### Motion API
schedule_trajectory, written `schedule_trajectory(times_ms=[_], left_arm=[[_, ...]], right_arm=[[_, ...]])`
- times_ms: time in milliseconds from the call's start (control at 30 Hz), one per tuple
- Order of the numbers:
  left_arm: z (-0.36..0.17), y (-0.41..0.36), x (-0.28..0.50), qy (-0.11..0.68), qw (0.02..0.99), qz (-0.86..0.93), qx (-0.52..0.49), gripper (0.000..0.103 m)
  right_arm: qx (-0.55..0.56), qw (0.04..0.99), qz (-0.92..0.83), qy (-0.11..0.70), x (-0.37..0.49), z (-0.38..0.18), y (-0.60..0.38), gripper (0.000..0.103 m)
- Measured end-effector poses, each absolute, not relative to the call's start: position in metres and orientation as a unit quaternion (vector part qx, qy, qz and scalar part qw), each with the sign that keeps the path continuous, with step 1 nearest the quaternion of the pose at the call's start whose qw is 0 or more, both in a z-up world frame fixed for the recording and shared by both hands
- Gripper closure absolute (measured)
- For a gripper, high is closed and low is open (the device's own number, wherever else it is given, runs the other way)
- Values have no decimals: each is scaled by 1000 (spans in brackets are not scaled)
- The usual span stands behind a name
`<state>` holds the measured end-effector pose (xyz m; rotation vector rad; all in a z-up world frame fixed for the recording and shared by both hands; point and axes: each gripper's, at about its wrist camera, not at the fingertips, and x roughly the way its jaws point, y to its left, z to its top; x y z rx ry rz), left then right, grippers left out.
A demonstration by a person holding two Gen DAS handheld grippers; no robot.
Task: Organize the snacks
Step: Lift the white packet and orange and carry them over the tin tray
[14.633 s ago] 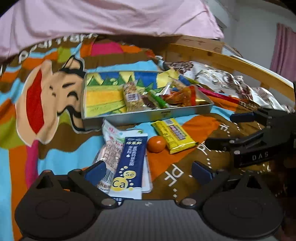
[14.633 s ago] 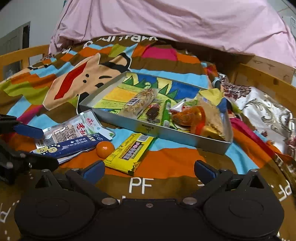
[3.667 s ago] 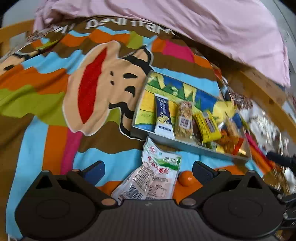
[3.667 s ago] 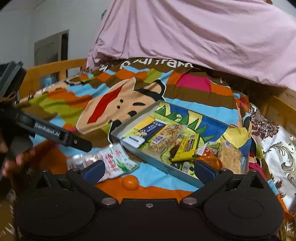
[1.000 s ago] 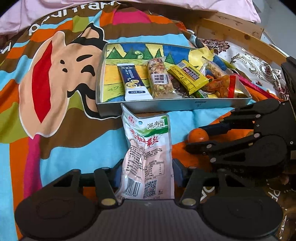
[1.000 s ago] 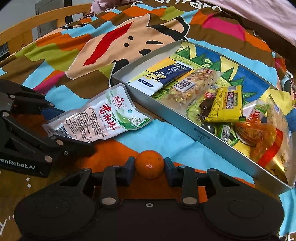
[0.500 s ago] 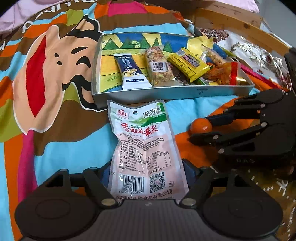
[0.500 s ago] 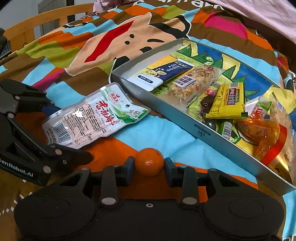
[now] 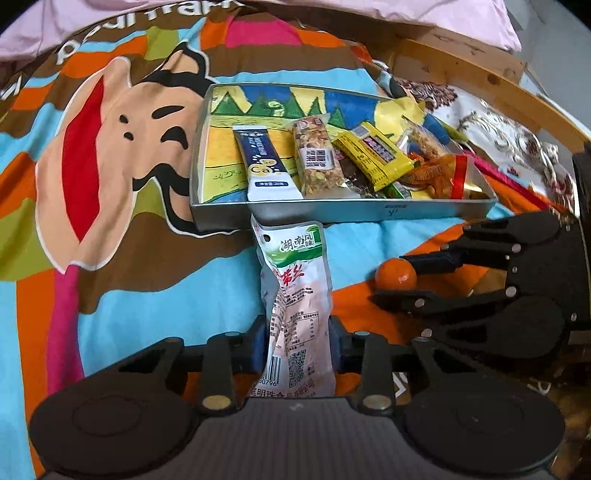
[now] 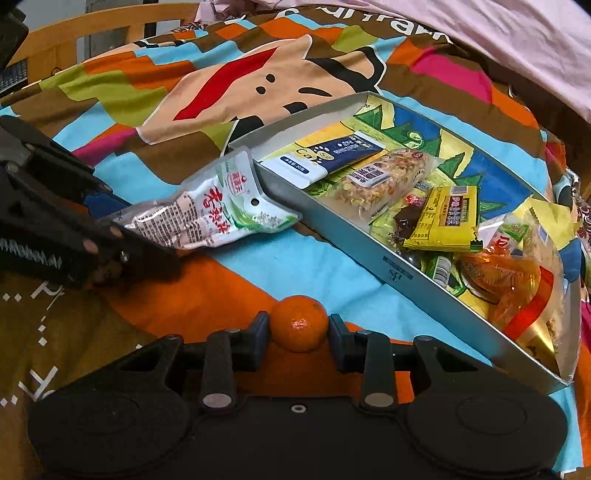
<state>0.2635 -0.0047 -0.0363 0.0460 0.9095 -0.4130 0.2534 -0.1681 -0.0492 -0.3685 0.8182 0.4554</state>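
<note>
Left gripper [image 9: 297, 349]: closed on the lower end of a white and green pickle pouch [image 9: 297, 295], blue pads pressing both sides; the pouch runs forward, its top edge touching the near wall of the tray [image 9: 332, 212]. Right gripper [image 10: 298, 338]: clamped on a small orange [image 10: 299, 323], one pad on each side, the fruit just above the orange patch of the cartoon blanket [image 9: 92, 155], near the tray's long wall but apart from it. Tray: shallow grey tin with a printed landscape floor, resting on the blanket. Contents, from its left end: blue and white calcium sachet [image 9: 264, 166], clear-wrapped granola bar [image 9: 317, 158], yellow snack bar [image 9: 373, 155] lying across darker wrappers, orange cellophane packet with a red band [image 9: 439, 175] at the right end. Beyond the blanket: pink bedding [image 10: 480, 33] and a wooden bed rail [image 9: 480, 77]
</note>
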Motion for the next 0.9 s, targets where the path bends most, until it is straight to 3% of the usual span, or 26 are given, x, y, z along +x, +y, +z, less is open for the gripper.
schedule_trajectory(times_ms=[233,667,900], left_arm=[[-27,5,263,424,881,-207,-36,67],[-17,2,252,424,878,-218,-35,68],[-2,2,242,390,889,-237,-41,68]], right_arm=[[-191,879,217,380,251,-47,-165,67],[-191,885,199,374,243,-32,-171,67],[-177,910,181,327,244,-6,-178,67]])
